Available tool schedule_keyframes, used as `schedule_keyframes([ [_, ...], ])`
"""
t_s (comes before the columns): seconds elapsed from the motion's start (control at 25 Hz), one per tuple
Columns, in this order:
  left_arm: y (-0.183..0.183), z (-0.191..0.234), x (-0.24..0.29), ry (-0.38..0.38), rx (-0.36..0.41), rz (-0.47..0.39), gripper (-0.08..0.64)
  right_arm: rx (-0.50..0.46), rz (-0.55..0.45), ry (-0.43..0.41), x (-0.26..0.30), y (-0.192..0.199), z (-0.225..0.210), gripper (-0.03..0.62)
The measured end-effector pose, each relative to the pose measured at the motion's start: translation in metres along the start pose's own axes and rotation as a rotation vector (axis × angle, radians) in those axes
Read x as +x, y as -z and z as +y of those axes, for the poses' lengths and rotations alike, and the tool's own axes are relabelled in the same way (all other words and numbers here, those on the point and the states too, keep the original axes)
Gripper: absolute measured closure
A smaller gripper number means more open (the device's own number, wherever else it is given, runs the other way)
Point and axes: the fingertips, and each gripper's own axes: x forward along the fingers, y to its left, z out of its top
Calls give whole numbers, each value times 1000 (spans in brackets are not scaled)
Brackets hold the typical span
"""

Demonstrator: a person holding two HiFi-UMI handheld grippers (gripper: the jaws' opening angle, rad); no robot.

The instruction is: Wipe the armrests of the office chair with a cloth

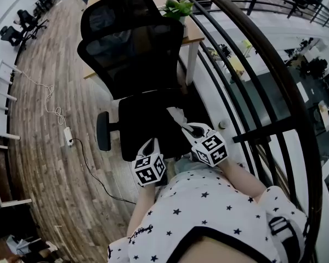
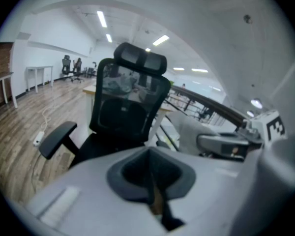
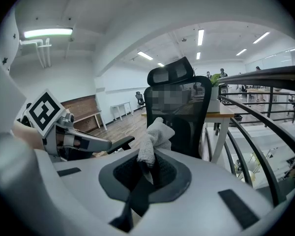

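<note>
The right gripper [image 3: 146,171] pinches a crumpled white cloth [image 3: 155,134], ready for the armrest [image 1: 103,131] of the black mesh office chair [image 1: 131,43], while the left gripper [image 2: 152,181] is pressed closed, empty.

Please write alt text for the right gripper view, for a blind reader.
The right gripper holds a white cloth between its jaws, facing a black office chair. The left gripper shows at left, a dark railing at right.

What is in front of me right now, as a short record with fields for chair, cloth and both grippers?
chair: black mesh office chair, seat towards the person
cloth: white terry cloth, bunched, held over the seat, clear of the visible armrest
right gripper: shut on the cloth
left gripper: shut, empty
</note>
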Motion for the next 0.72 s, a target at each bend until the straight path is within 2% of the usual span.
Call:
schedule_keyframes([
  [0.72,-3,3,3,3,-1,3,558,-2,-16,4,4,-4,-1,561],
])
